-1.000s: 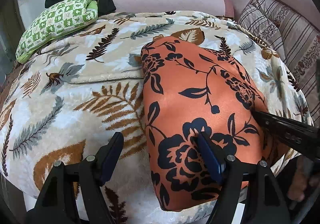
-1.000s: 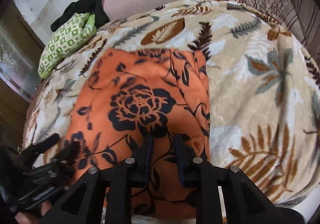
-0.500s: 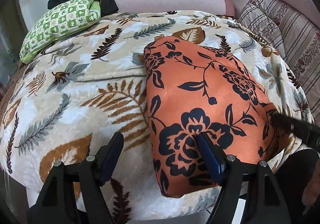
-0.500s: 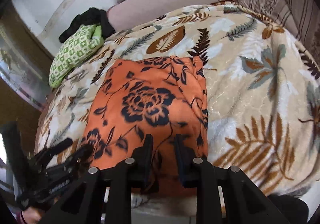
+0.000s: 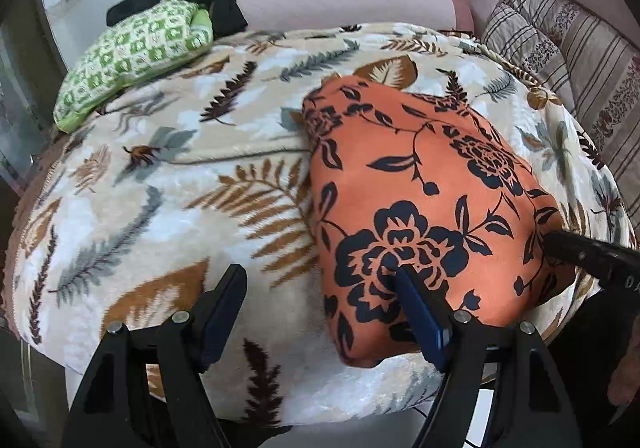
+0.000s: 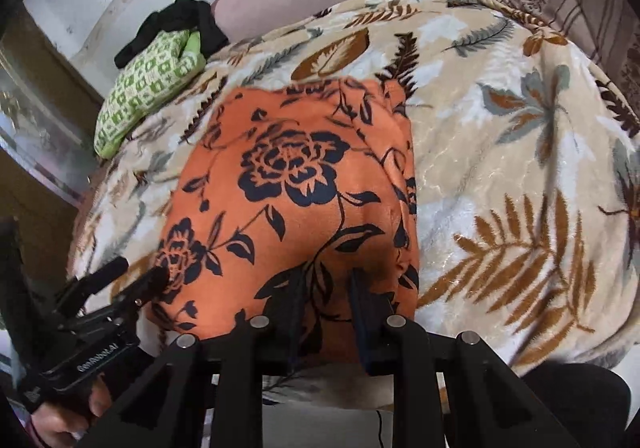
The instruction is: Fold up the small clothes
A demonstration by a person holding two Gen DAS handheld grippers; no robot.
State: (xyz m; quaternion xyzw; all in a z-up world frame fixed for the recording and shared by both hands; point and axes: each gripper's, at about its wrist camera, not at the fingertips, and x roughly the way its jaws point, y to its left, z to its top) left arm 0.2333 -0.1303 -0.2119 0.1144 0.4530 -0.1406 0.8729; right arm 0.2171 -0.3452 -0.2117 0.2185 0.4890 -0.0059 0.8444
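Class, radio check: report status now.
Left gripper open, empty. Right gripper narrowed over orange floral garment, grip unclear. Green checked bundle well clear.
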